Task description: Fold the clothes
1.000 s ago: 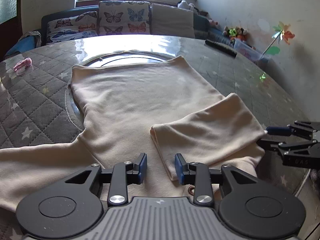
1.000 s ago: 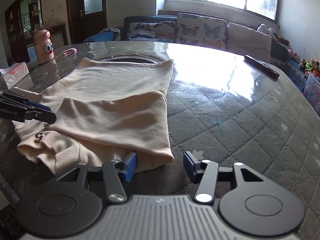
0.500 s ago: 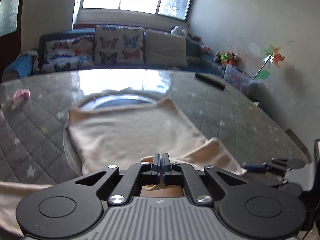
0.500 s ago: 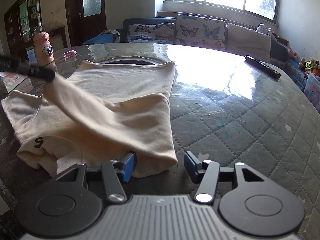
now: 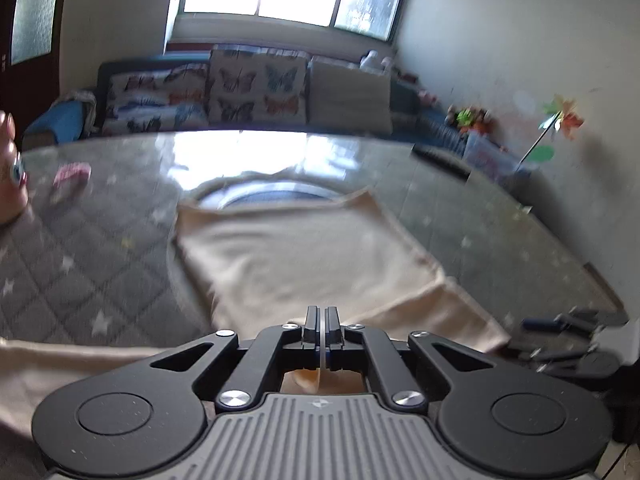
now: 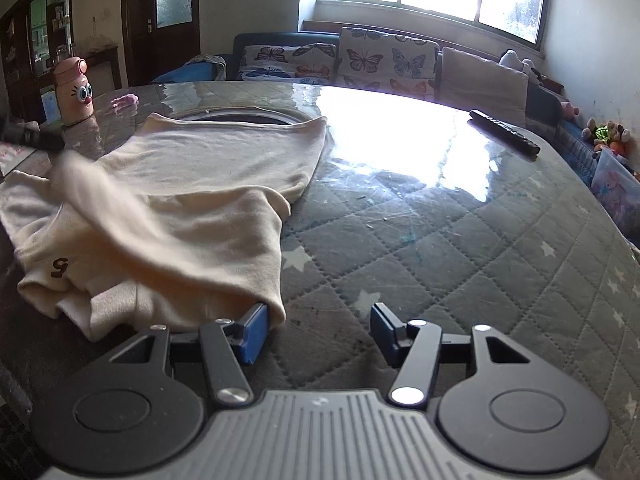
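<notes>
Cream garment (image 6: 192, 200) lies spread on the quilted table (image 6: 460, 248), filling the left half of the right wrist view and the centre of the left wrist view (image 5: 312, 256). Your left gripper (image 5: 321, 330) has its jaws pressed together on a thin edge of the cream garment; a bit of cloth shows thru the gap w/ the fabric hanging just below the fingers. In the right wrist view that same tool sits at far left, mid-height (image 6: 34, 139), w/ a blurred strip of fabric running from it down toward the lower centre. Your right gripper (image 6: 316, 330) has its jaws wide apart, nothing between them; its left blue pad (image 6: 253, 330) touches the near hem of the folded sleeve, the other pad is over bare quilt. A dark printed mark shows on the cloth at lower left. Containers: a pink bottle w/ cartoon eyes (image 6: 74, 90) stands upright at upper left, lid on, contents can't be seen. A clear storage bin (image 6: 614, 190) sits at the right edge beyond the table; something pink shows thru its wall, can't tell what. A dark remote (image 6: 504, 134) lies on the table's far right.
</notes>
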Motion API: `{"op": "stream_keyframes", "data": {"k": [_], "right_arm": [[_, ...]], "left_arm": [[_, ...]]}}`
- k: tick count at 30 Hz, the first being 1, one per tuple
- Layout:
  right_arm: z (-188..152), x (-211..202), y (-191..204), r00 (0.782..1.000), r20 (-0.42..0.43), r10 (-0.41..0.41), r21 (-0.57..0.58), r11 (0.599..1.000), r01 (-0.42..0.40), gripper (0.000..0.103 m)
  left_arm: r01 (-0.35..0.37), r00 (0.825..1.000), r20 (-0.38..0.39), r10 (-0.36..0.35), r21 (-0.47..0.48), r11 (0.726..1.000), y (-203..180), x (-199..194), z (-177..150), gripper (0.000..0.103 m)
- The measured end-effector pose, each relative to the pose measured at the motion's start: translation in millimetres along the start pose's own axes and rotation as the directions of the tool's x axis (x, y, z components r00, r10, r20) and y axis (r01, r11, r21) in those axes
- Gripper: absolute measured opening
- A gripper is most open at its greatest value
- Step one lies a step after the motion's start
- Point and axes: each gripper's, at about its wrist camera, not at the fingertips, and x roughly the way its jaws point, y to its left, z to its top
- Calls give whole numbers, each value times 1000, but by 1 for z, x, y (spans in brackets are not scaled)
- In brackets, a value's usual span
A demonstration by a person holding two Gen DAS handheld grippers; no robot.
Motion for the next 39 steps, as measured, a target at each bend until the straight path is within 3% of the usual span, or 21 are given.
{"op": "stream_keyframes", "data": {"k": [5,6,14,19,24,29,34,39], "right_arm": [[1,-12,-3,1000,-26,10,-22,1000,-10,56],[5,-18,-4,1000,-14,19,-22,1000,-19,51],[51,-3,11,987,81,138,-12,990,-138,27],[67,28,25,982,81,173,-34,985,-171,19],[67,55,28,986,49,159,-32,987,-157,13],[68,44,29,986,78,147,-47,989,-143,14],[64,55,34,991,41,128,-69,990,-125,14],[71,40,49,986,69,154,-96,984,-147,17]], "left_arm": [[-33,994,-103,34,8,999,11,16,-28,4],[-36,993,-110,37,7,999,13,17,-31,4],[15,998,-58,-13,34,999,-2,12,-18,5],[45,996,-77,-40,71,996,-14,31,-17,5],[48,995,-90,-41,77,996,-9,41,-23,5],[53,996,-70,-50,42,998,0,32,-24,5],[52,997,-50,-54,-43,998,16,26,-28,6],[-16,1000,-5,16,-91,996,42,-2,-34,18]]}}
